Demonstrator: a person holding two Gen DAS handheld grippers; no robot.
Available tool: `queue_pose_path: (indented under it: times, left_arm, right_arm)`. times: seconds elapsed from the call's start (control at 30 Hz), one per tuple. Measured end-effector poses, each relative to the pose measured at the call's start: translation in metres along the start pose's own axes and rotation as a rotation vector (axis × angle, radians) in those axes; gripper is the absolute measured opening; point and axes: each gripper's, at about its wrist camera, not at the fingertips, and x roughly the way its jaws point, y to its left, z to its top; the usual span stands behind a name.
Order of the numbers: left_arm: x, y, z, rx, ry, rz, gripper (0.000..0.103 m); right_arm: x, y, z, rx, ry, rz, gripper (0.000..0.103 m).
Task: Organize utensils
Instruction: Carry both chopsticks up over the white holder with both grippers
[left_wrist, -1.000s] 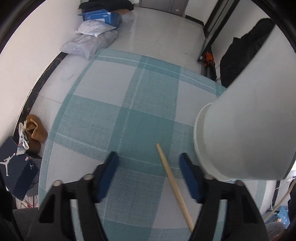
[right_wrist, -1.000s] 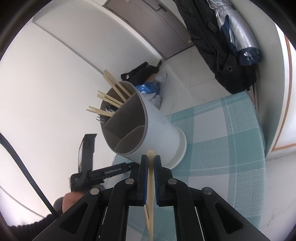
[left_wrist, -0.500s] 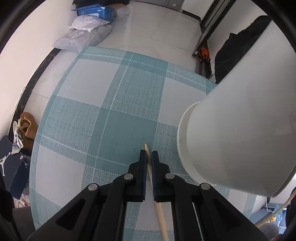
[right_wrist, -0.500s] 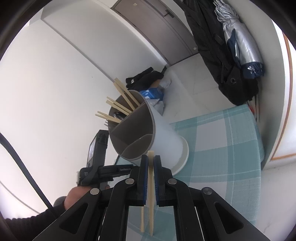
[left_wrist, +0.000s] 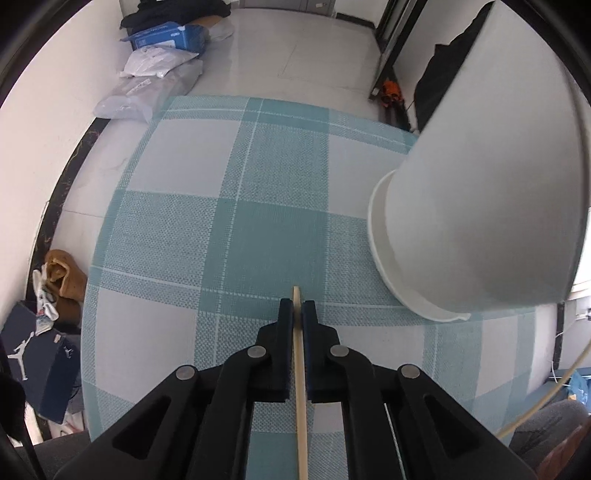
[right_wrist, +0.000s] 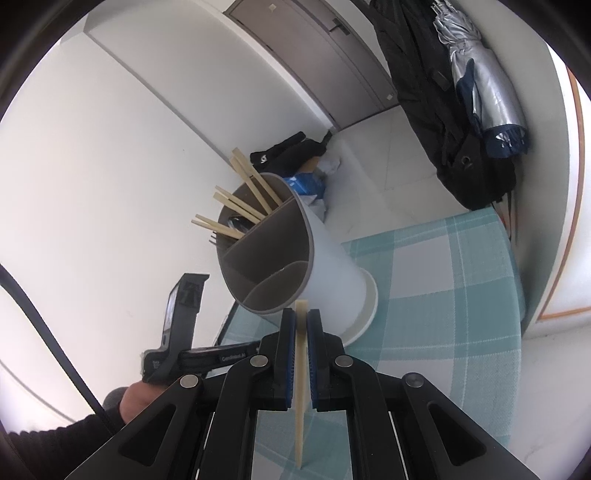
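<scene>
A white utensil holder (right_wrist: 332, 269) with grey dividers stands on the teal checked tablecloth (right_wrist: 443, 314). It holds several wooden chopsticks (right_wrist: 251, 192) and some metal cutlery in its far compartment. It fills the right of the left wrist view (left_wrist: 480, 184). My left gripper (left_wrist: 298, 310) is shut on a wooden chopstick (left_wrist: 301, 387) just above the cloth, left of the holder's base. My right gripper (right_wrist: 301, 317) is shut on another wooden chopstick (right_wrist: 300, 387), its tip just below the holder's rim. The body of the left gripper (right_wrist: 184, 332) shows at lower left.
The tablecloth (left_wrist: 221, 221) covers a round table. Beyond its far edge on the floor lie plastic bags (left_wrist: 147, 92), a blue box (left_wrist: 166, 37) and shoes (left_wrist: 62, 277). A dark jacket and umbrella (right_wrist: 472, 92) hang at right.
My left gripper closed on the chopstick that lay on the cloth and now holds it. My right gripper has kept its chopstick and risen towards the holder's rim.
</scene>
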Motion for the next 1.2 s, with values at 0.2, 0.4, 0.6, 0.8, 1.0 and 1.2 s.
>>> queue_pose_path:
  times: [0.2, 0.4, 0.6, 0.8, 1.0, 1.2]
  left_arm:
    - [0.001, -0.017, 0.0, 0.07, 0.006, 0.008, 0.029]
    - [-0.002, -0.026, -0.005, 0.1, -0.045, 0.08, 0.004]
    - [-0.006, -0.02, -0.009, 0.071, -0.071, 0.044, 0.001]
    - [-0.05, -0.004, -0.022, -0.021, -0.227, -0.056, 0.001]
    - [-0.109, 0.003, -0.048, -0.044, -0.438, -0.148, 0.001]
    - [-0.142, -0.001, -0.066, -0.03, -0.532, -0.226, 0.0]
  right_arm:
    - [0.002, 0.001, -0.001, -0.008, 0.001, -0.014, 0.006]
    - [0.002, -0.001, -0.001, -0.009, 0.002, -0.027, 0.006]
    - [0.001, 0.002, -0.003, -0.031, -0.004, -0.046, 0.006]
    - [-0.006, 0.013, -0.006, -0.084, -0.032, -0.069, 0.005]
    - [-0.014, 0.032, -0.015, -0.149, -0.066, -0.114, 0.005]
    - [-0.02, 0.045, -0.024, -0.19, -0.095, -0.163, 0.005]
